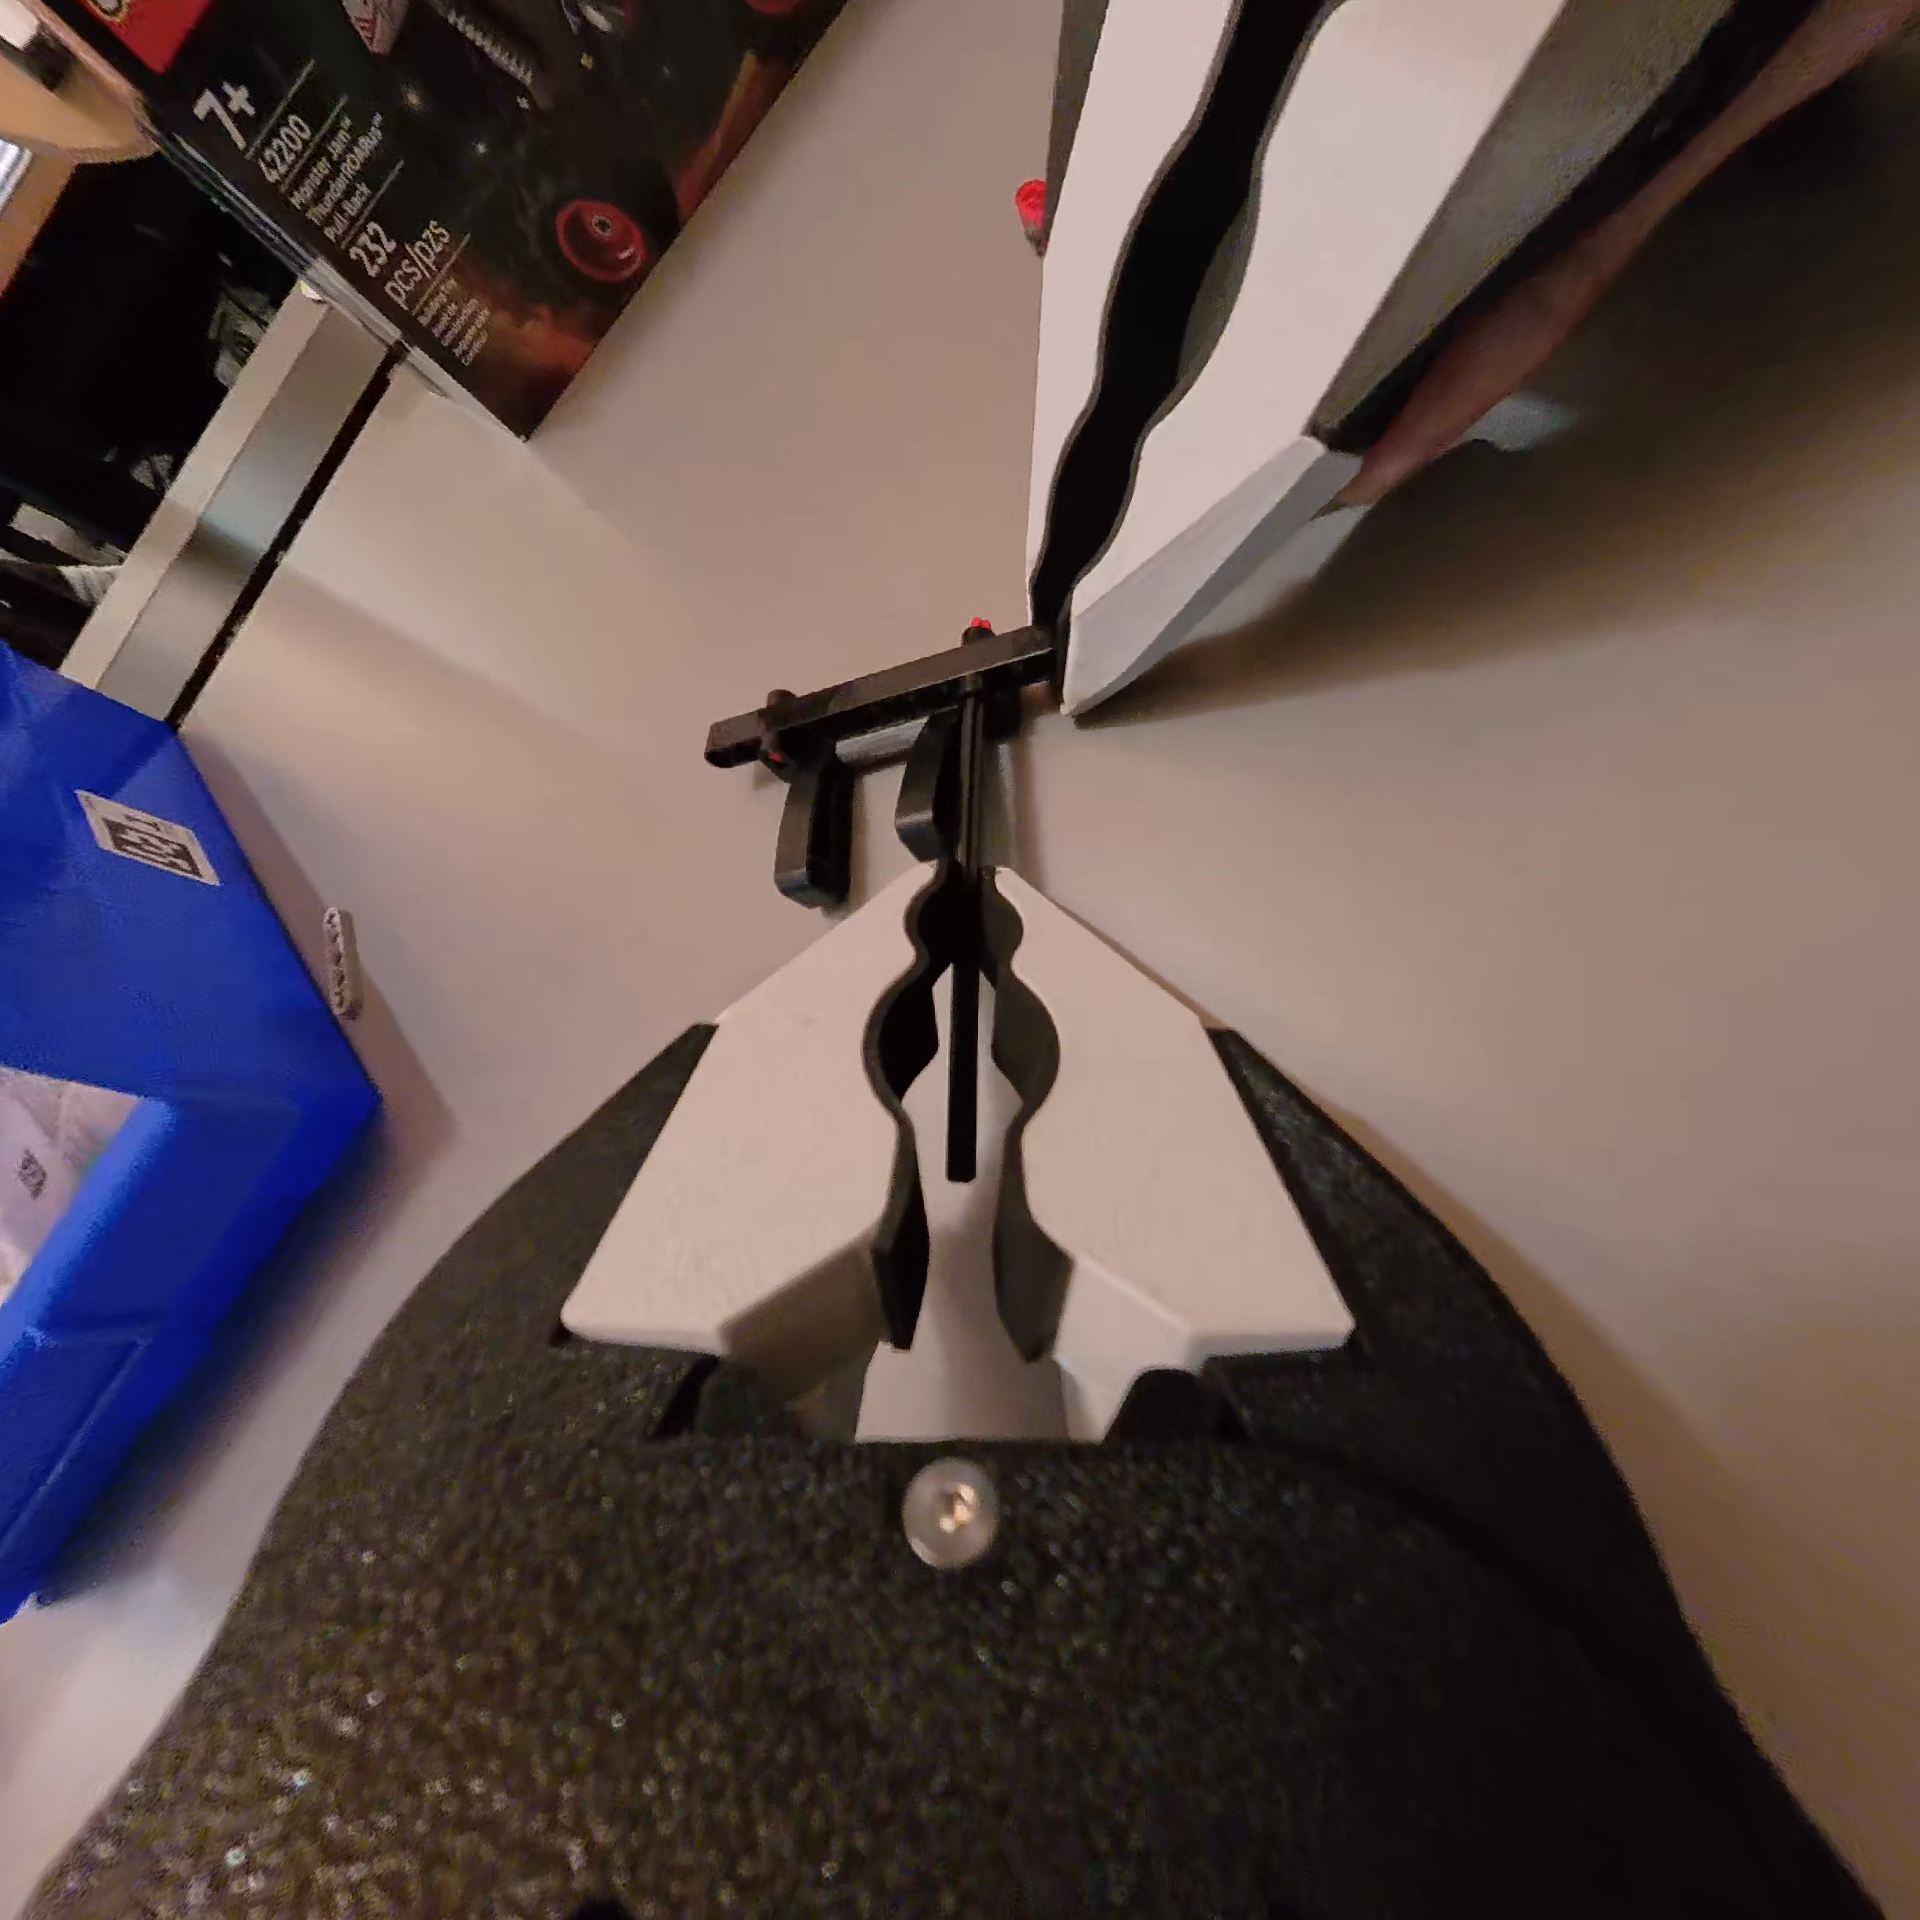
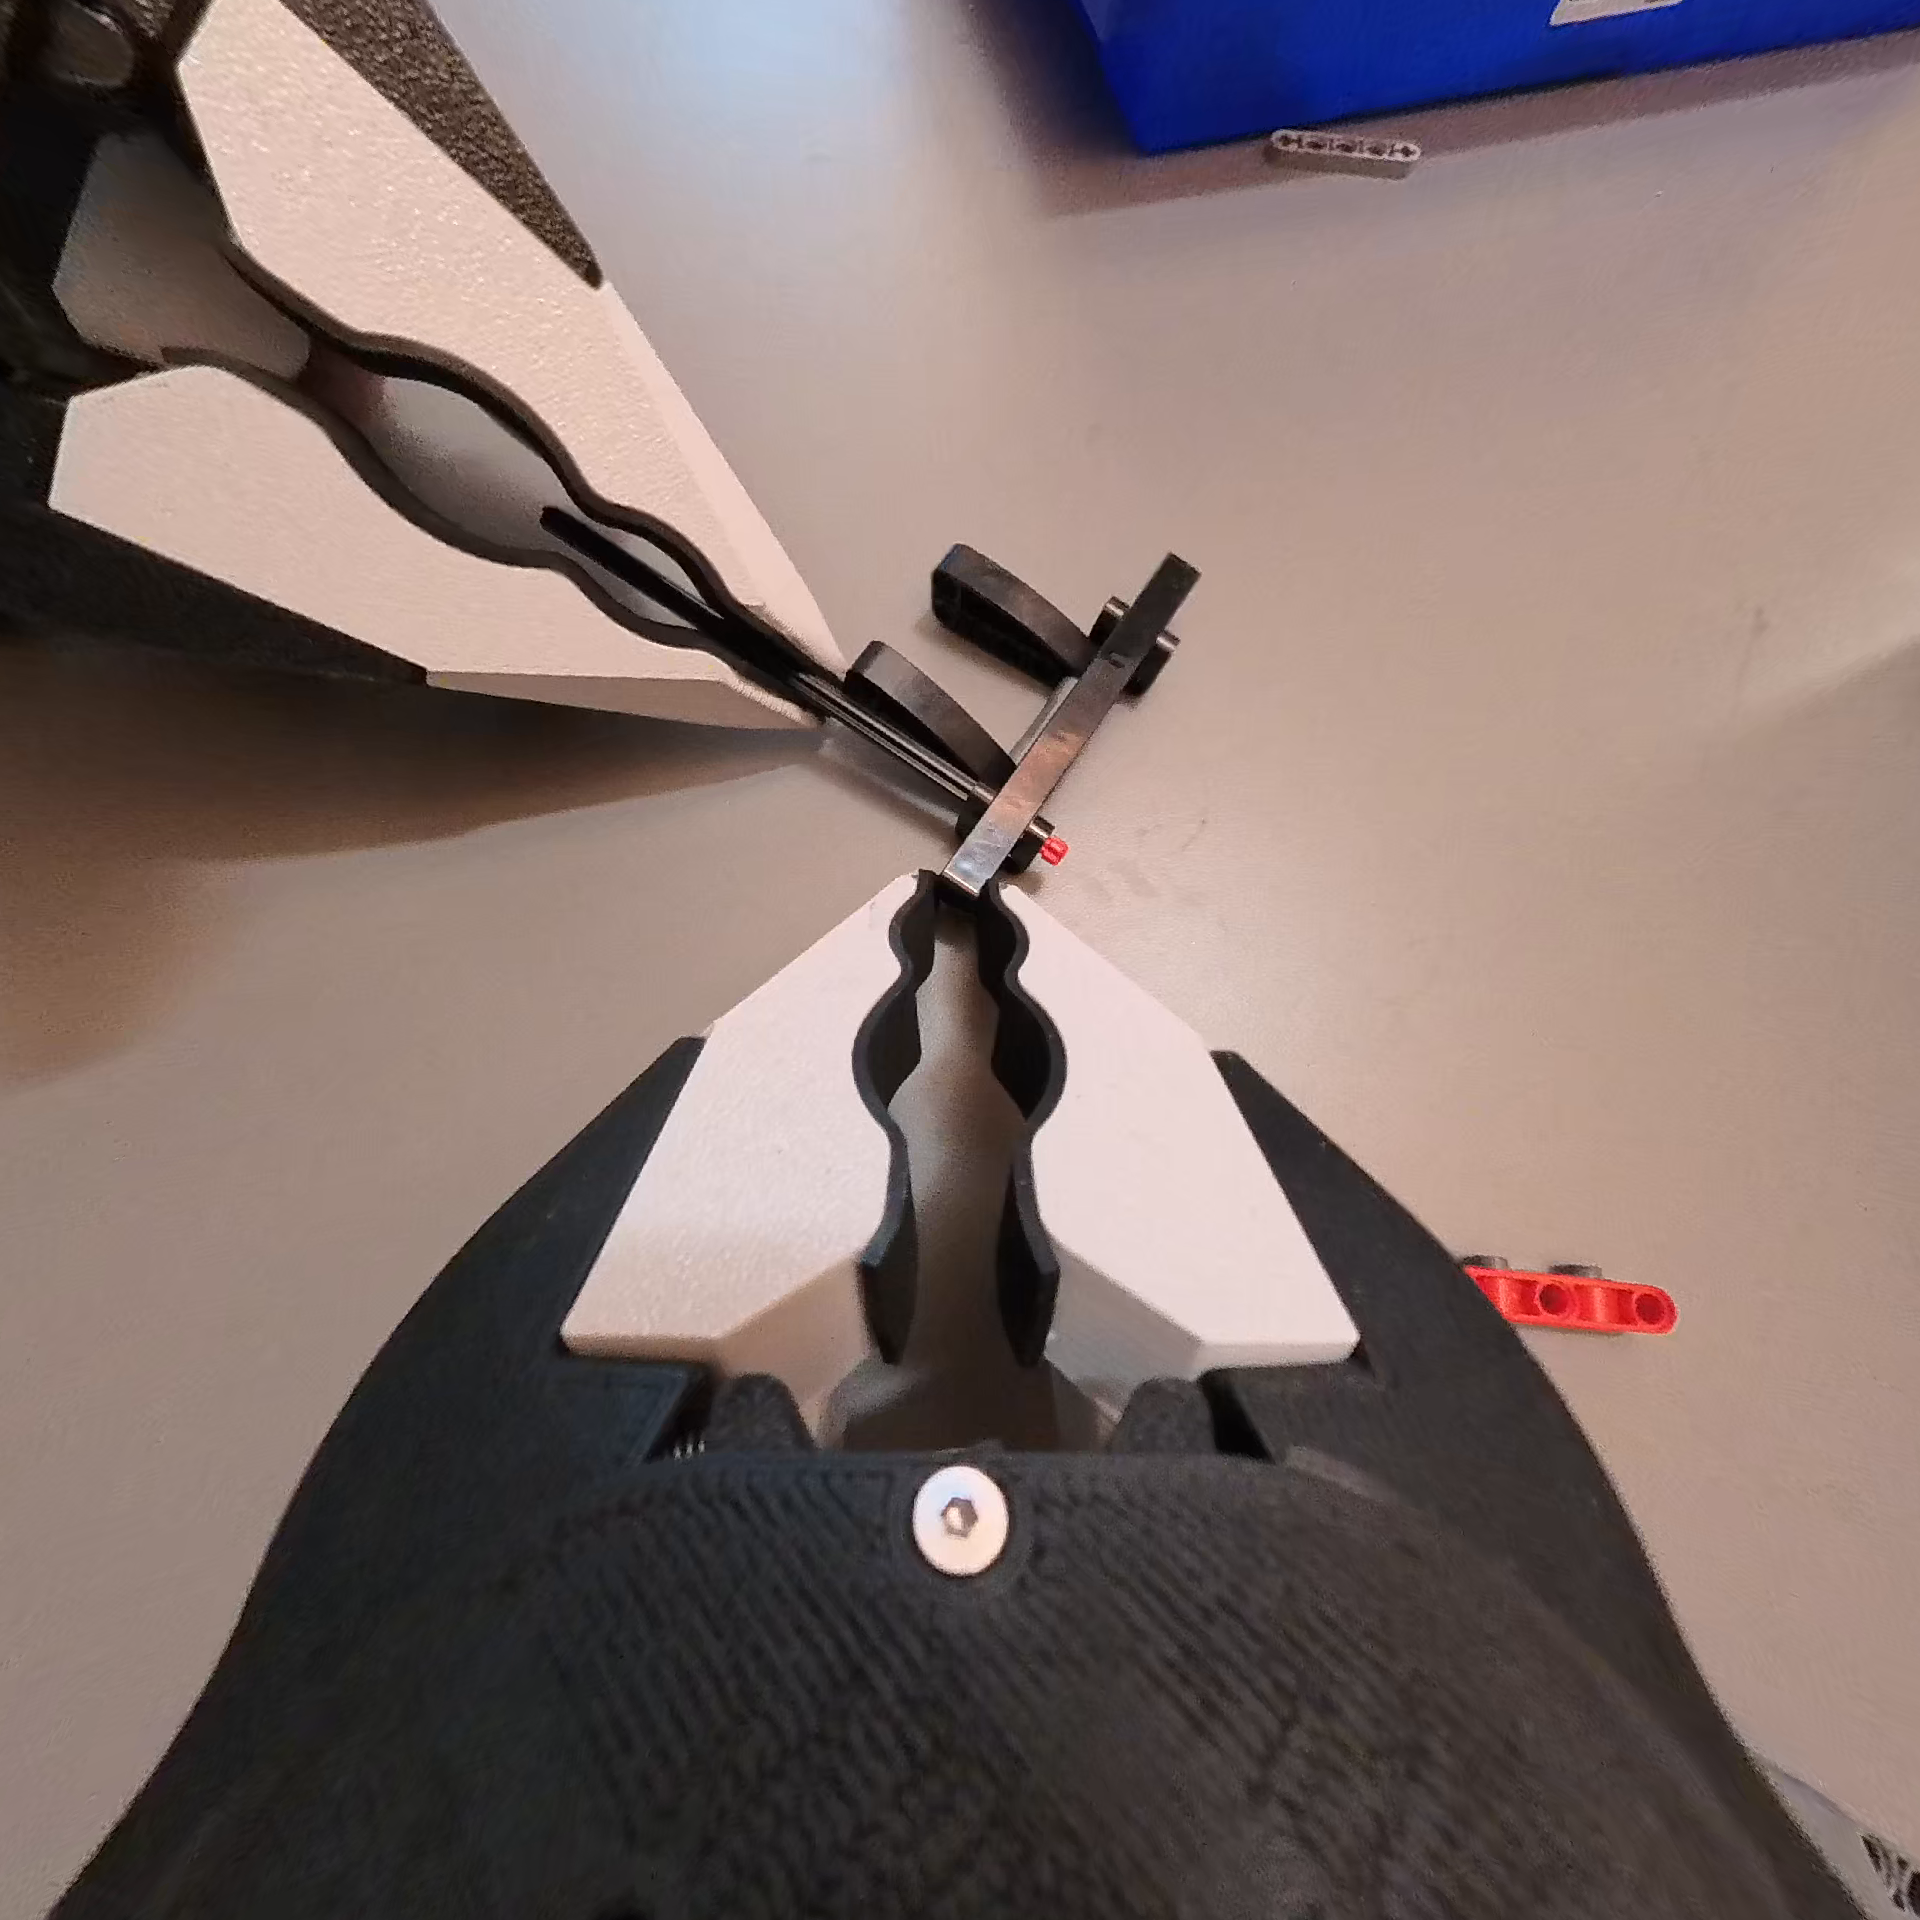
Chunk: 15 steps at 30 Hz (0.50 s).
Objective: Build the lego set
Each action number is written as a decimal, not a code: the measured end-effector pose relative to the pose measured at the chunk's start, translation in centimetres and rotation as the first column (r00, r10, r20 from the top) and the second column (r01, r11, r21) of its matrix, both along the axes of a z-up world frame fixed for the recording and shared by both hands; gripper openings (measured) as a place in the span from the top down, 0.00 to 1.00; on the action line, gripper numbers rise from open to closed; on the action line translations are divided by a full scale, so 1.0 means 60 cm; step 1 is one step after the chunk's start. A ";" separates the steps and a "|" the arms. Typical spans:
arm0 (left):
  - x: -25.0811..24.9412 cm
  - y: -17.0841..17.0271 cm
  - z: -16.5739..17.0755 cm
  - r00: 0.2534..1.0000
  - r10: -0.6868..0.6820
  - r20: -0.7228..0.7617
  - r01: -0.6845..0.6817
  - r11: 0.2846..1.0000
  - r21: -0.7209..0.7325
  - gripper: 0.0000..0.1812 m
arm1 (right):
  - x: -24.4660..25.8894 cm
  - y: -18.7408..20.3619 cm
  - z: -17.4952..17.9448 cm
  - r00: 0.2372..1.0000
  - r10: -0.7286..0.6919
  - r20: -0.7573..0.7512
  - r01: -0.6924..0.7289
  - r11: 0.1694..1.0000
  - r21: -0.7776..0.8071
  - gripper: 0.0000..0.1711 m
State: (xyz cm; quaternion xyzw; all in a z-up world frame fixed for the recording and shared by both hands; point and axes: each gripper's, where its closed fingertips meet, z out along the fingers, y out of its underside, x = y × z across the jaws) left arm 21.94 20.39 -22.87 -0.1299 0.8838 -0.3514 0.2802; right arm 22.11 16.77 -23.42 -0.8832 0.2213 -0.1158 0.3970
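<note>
Left tool (image 1: 961,883): clenched on a thin black rod (image 1: 964,997), which runs straight forward along the line of its fingers.
Rod's far end: passes into a black beam (image 1: 883,694) that lies crosswise, at a right angle to the rod.
Right tool (image 2: 956,888): clenched on one end of that same black beam, gripping only with the tips of its fingers.
Small build: the beam carries two curved black pieces (image 2: 997,608) on the left tool's side and a small red pin (image 2: 1052,850) poking out on the other. It sits low over the pale table (image 1: 1455,935); I cannot tell whether it touches.
Key relation: the two tools meet at roughly a right angle, each holding one member of the joint. In my judgement any further push goes along the rod's long axis, into the beam.
Open room: bare table lies around the build on all sides.
Farther off: a red beam (image 2: 1574,1304) lies to the right tool's right; a grey beam (image 2: 1343,149) lies just beside a blue bin (image 2: 1455,62).
Farthest: the set's dark box (image 1: 436,187) stands well apart, at the table's far side.
</note>
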 end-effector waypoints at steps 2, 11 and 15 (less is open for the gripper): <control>0.002 0.000 -0.001 0.999 0.007 -0.053 -0.009 1.000 -0.025 0.99 | 0.000 0.000 0.000 1.000 0.005 -0.004 -0.005 1.000 0.003 0.96; 0.009 -0.004 -0.005 0.999 -0.033 -0.016 0.033 0.999 0.010 1.00 | 0.002 -0.001 0.000 1.000 0.016 -0.011 -0.016 1.000 0.008 0.96; 0.014 -0.006 -0.008 0.998 -0.056 -0.031 0.057 0.998 0.014 1.00 | 0.001 0.001 0.000 1.000 0.016 0.005 -0.016 1.000 0.000 0.96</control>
